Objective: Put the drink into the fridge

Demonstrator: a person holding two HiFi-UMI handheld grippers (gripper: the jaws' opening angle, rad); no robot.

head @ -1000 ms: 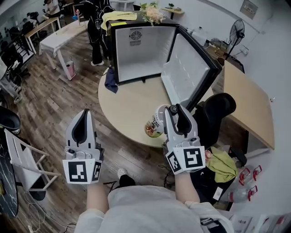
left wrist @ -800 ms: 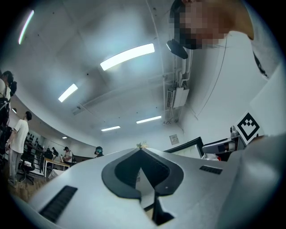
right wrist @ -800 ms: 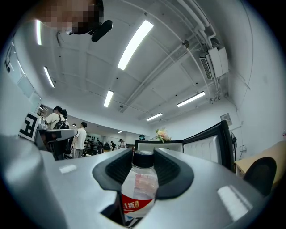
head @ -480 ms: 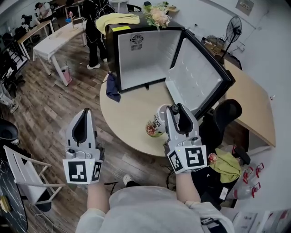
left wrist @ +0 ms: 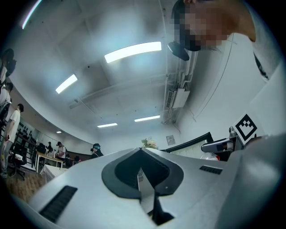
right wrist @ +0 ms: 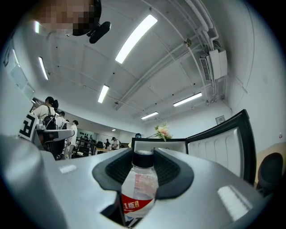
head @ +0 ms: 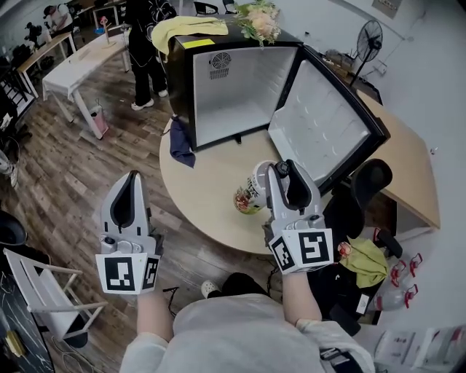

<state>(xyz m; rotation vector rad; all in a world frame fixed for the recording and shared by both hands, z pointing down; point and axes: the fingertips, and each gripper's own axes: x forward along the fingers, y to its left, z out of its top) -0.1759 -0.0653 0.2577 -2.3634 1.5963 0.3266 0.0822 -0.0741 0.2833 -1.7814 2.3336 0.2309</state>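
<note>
The drink (head: 250,192) is a clear bottle with a black cap and a red-and-white label. My right gripper (head: 279,172) is shut on it above the near edge of the round beige table (head: 211,171). In the right gripper view the bottle (right wrist: 138,188) stands upright between the pads, cap up, at the right gripper (right wrist: 144,155). The black mini fridge (head: 233,80) stands on the table's far side, its white inside bare and its door (head: 324,124) swung open to the right. My left gripper (head: 130,179) hangs over the floor at the left, shut on nothing; its pads (left wrist: 142,176) meet.
A yellow cloth (head: 186,28) and flowers (head: 262,14) lie on top of the fridge. A dark cloth (head: 180,142) hangs at the table's left edge. A black office chair (head: 364,186) and wooden desk (head: 400,175) stand at right. A person (head: 145,51) and white tables (head: 73,62) are far left.
The view has closed in on the table and fridge. My right gripper has carried the bottle a little forward over the table edge. The left gripper has kept its place.
</note>
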